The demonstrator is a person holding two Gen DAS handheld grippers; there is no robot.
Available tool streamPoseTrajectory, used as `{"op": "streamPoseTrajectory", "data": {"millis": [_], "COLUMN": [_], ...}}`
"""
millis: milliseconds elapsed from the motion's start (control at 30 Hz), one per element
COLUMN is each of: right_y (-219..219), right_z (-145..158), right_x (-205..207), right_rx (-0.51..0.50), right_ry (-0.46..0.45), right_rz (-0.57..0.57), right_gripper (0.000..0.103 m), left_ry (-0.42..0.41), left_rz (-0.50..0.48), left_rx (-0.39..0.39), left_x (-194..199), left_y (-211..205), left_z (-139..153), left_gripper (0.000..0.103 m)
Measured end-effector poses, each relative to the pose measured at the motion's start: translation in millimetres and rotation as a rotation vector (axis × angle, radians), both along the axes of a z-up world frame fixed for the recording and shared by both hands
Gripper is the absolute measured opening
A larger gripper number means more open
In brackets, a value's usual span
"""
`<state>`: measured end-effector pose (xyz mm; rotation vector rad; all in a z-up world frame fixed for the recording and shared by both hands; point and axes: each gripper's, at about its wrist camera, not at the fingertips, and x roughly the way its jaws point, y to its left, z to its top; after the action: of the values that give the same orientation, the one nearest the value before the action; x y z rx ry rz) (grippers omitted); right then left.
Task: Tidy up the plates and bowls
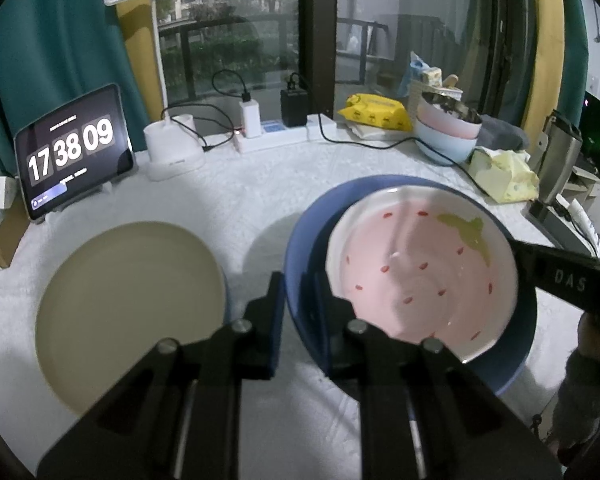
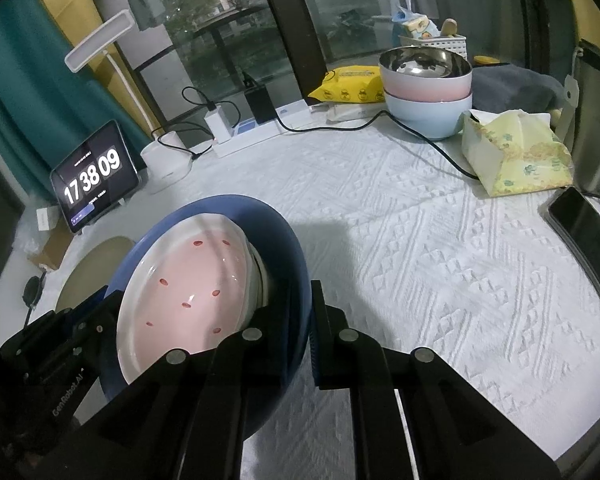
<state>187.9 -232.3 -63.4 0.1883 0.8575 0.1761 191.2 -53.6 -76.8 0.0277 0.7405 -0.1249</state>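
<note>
A blue plate carries a pink strawberry-pattern dish and hangs above the white tablecloth. My left gripper is shut on the blue plate's left rim. My right gripper is shut on the same plate's right rim, with the pink dish lying inside it. A beige plate lies flat on the cloth to the left; its edge shows in the right wrist view. A metal bowl sits in a pink bowl, stacked in a light-blue bowl at the back right.
A tablet clock stands at the back left beside a white lamp base. A power strip with chargers and a cable run along the back. A yellow wipes pack, a tissue pack and a phone lie at the right.
</note>
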Motion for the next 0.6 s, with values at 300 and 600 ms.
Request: {"op": "streamPoseTrajectory", "data": {"millis": [300, 600], "right_y": [-0.2, 1.6], "right_z": [13.5, 29.4], "right_x": [-6.2, -9.3], "right_rx": [-0.009, -0.003], "right_ry": [-0.031, -0.056], "right_rz": [-0.007, -0.009], "right_gripper": [0.009, 0.009], "left_ry": [-0.019, -0.064], "left_rz": [-0.008, -0.009], "left_rx": [-0.007, -0.015], "left_x": [-6.4, -10.6], "left_y": [-2.7, 0.5], "left_z": [8.4, 25.0], "left_gripper": [0.014, 0.014]}}
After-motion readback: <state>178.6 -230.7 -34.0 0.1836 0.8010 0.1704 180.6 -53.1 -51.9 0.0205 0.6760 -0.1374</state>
